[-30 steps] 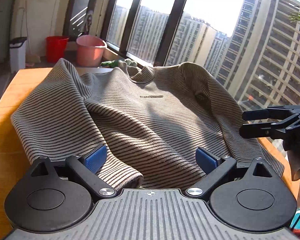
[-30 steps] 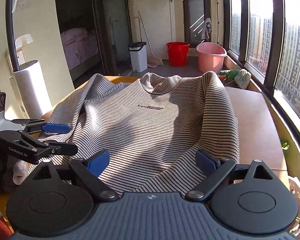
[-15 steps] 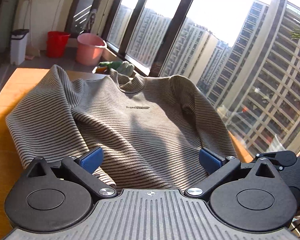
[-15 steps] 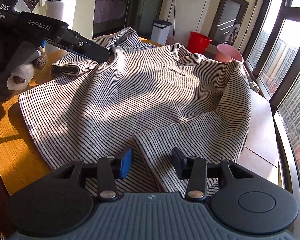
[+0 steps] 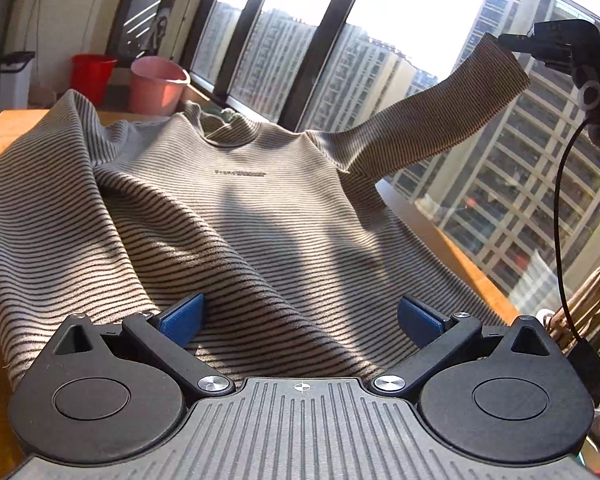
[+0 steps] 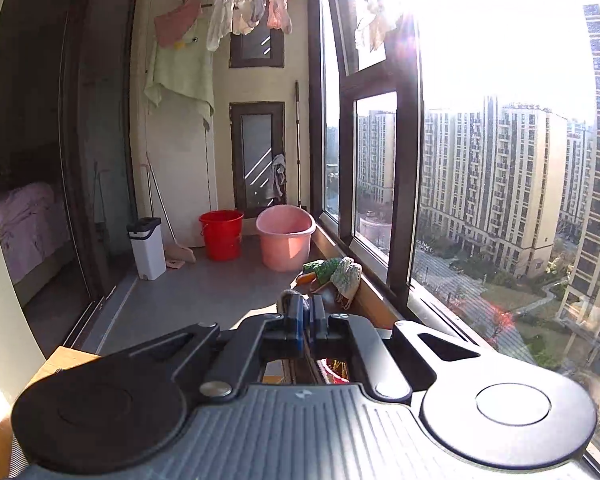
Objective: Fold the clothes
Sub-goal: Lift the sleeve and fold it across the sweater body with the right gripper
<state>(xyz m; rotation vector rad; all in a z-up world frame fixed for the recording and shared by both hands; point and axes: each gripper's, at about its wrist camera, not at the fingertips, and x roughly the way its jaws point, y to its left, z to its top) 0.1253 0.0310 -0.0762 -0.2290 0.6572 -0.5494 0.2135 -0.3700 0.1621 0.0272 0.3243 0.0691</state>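
Note:
A grey striped long-sleeve sweater (image 5: 236,216) lies face up on a wooden table (image 5: 4,128). My left gripper (image 5: 300,316) is open, its blue pads either side of a raised fold near the hem. My right gripper (image 6: 306,314) is shut on the cuff of the sweater's right sleeve (image 5: 428,120) and holds it high in the air; it shows in the left wrist view (image 5: 540,40) at the upper right. In the right wrist view only a bit of fabric shows between the pads; the sweater is below the frame.
A red bucket (image 6: 221,234), a pink tub (image 6: 286,236) and a white bin (image 6: 146,248) stand on the floor beyond the table. A window (image 6: 380,160) runs along the right. A knitted bundle (image 6: 336,274) lies on the sill. A wicker plant pot (image 5: 592,300) stands at the right.
My right gripper closed on the right sleeve's cuff and lifted it high, stretching the sleeve up to the right. My left gripper stayed open near the hem.

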